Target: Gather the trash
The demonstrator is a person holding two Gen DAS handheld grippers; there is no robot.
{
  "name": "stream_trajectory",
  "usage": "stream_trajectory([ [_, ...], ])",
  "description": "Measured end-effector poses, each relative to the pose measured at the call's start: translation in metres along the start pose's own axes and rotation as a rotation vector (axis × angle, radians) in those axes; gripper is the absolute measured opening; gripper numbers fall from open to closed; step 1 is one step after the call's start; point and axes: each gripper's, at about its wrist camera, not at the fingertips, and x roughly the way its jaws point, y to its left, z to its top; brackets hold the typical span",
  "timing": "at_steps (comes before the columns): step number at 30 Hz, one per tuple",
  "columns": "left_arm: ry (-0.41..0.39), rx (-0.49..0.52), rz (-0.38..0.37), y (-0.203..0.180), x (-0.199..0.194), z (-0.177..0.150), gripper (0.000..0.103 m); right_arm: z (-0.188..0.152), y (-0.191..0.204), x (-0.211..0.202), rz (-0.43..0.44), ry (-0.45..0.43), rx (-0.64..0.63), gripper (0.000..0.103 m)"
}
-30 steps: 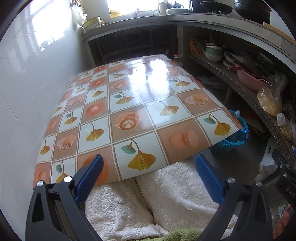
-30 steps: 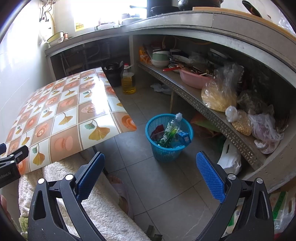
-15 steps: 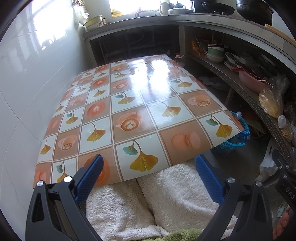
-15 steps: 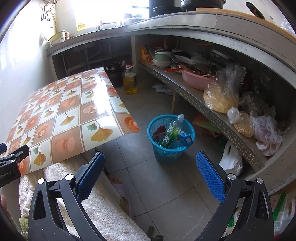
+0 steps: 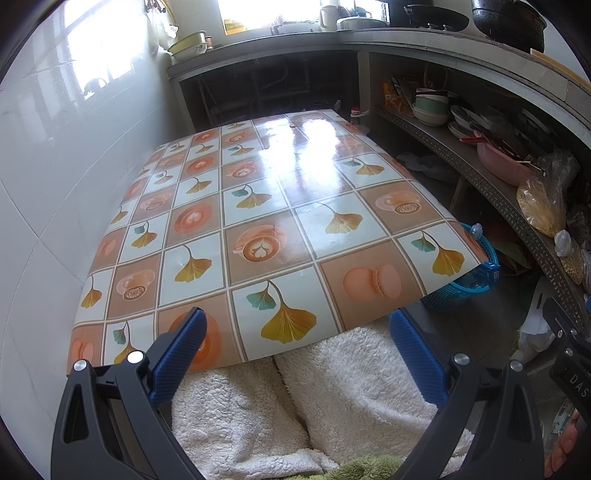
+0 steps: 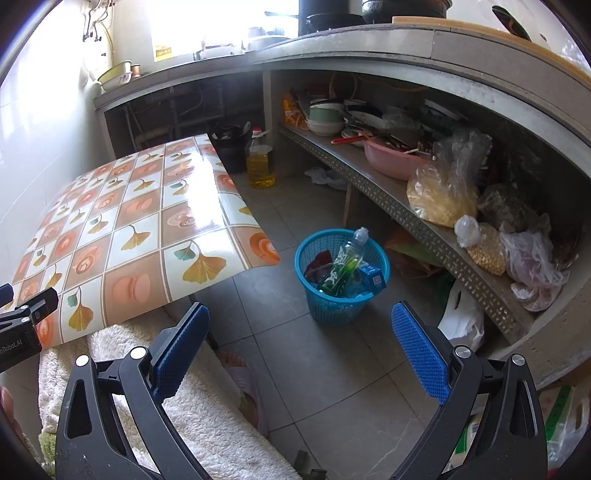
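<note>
- Grey tiled kitchen floor (image 6: 332, 369); round blue plastic mesh basket (image 6: 334, 308) at frame centre holds a green bottle (image 6: 341, 264).
- Left gripper (image 5: 295, 354) and right gripper (image 6: 299, 347): jaws spread, empty.

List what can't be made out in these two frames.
- Blue basket, left wrist view: mostly hidden by the table edge; contents unseen there.
- Basket bottom, right wrist view: bottle and carton cover what lies beneath.
- Window: blown out.
- Floor under the table: hidden in both views.
- Left gripper and right gripper: open, empty.
</note>
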Motion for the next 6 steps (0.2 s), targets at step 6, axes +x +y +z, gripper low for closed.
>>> stream_trajectory([
  [6, 0.000, -0.001, 0.000, -0.0002, -0.0001, 0.0000, 0.097, 0.0004, -0.0004, 0.0008, 0.001, -0.001, -0.002, 0.095],
])
